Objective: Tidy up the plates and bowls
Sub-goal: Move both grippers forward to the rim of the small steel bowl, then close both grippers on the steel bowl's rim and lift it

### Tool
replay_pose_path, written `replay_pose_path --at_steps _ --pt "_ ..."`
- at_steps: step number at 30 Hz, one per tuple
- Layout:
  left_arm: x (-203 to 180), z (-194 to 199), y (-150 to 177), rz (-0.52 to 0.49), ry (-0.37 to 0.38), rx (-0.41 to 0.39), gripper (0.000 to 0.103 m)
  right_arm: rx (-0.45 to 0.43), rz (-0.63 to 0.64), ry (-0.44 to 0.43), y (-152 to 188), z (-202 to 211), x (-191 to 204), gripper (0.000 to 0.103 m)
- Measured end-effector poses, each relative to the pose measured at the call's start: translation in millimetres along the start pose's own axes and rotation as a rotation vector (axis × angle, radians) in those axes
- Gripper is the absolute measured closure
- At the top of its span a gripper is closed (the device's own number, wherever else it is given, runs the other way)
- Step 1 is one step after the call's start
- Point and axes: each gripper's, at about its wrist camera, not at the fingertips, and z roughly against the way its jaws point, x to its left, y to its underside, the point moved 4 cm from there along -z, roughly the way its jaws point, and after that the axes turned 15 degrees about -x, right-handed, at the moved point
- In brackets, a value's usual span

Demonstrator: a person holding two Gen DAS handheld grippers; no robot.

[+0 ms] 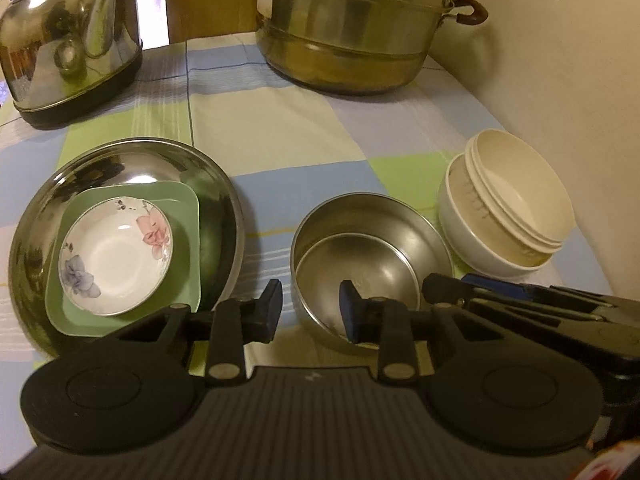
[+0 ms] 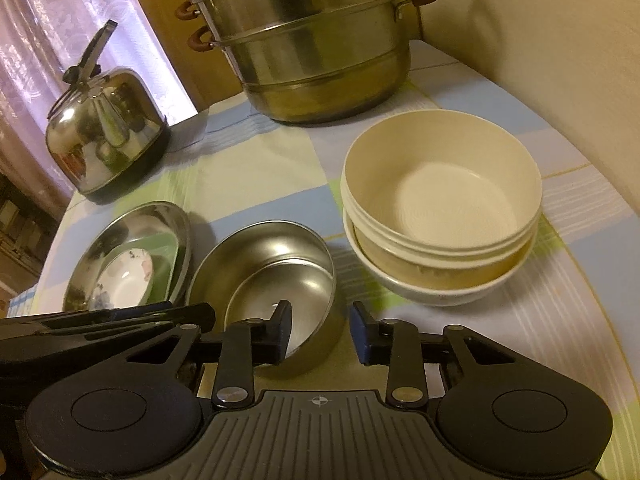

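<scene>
A large steel plate holds a green square plate with a small floral dish on top; the stack also shows in the right wrist view. A steel bowl has a smaller steel bowl nested inside, also in the right wrist view. Cream bowls sit stacked and tilted in a white bowl; the right wrist view shows this stack too. My left gripper is open and empty over the steel bowl's near rim. My right gripper is open and empty.
A steel kettle stands at the back left and a tiered steel steamer pot at the back. A wall runs along the right. The checked tablecloth covers the table.
</scene>
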Motion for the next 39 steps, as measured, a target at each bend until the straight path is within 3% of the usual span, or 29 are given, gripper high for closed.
replay_pose_path --at_steps 15,19,39 --pt "2.0 -18.6 1.0 -0.008 0.003 0.030 0.089 0.009 0.008 0.026 1.0 -14.3 -1.4 0.093" --pt "3.3 -16.4 2.3 -0.006 0.000 0.028 0.094 0.008 0.029 0.025 1.7 -14.5 -0.2 0.093" --pt "-0.4 35.1 18.1 0.022 0.004 0.014 0.092 0.056 0.058 -0.021 5.1 20.9 6.4 0.094"
